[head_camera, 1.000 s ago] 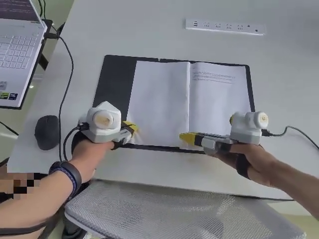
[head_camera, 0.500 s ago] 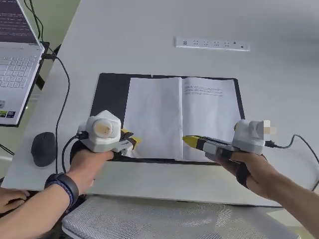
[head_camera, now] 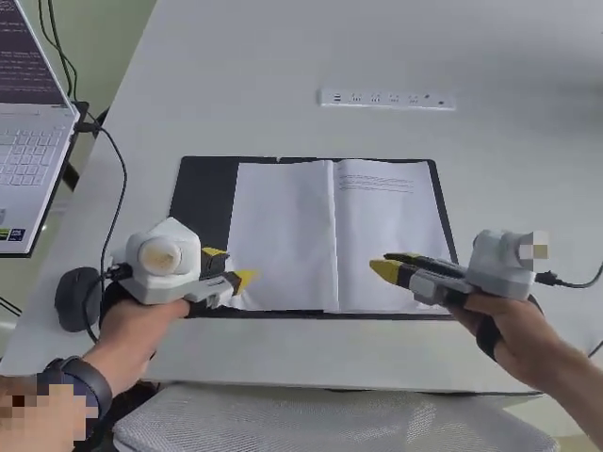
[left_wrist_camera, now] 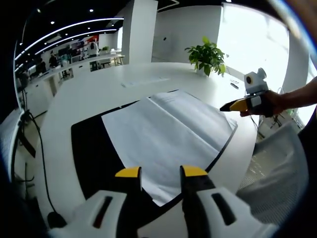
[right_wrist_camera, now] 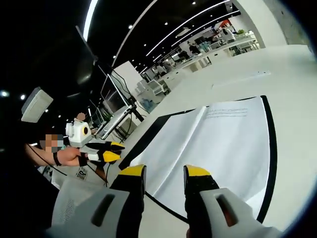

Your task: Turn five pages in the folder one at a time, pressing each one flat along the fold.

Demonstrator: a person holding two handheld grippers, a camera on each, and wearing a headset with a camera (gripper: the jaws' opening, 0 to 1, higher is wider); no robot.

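White table [head_camera: 283,56] carries the black folder [head_camera: 203,202], lying open at the near middle with its fold [head_camera: 333,235] running near to far. The right page [head_camera: 386,226] (next to turn, I'd judge) has my right gripper [head_camera: 388,266] over its near edge, jaws parted and empty. The left gripper [head_camera: 231,266], likewise parted on nothing, hangs over the folder's near-left corner.

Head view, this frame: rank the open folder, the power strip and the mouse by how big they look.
1. the folder, largest by far.
2-3. the power strip and the mouse cover similar area. The strip is long and thin; the mouse is compact, nearer and partly hidden, so they are left unranked.
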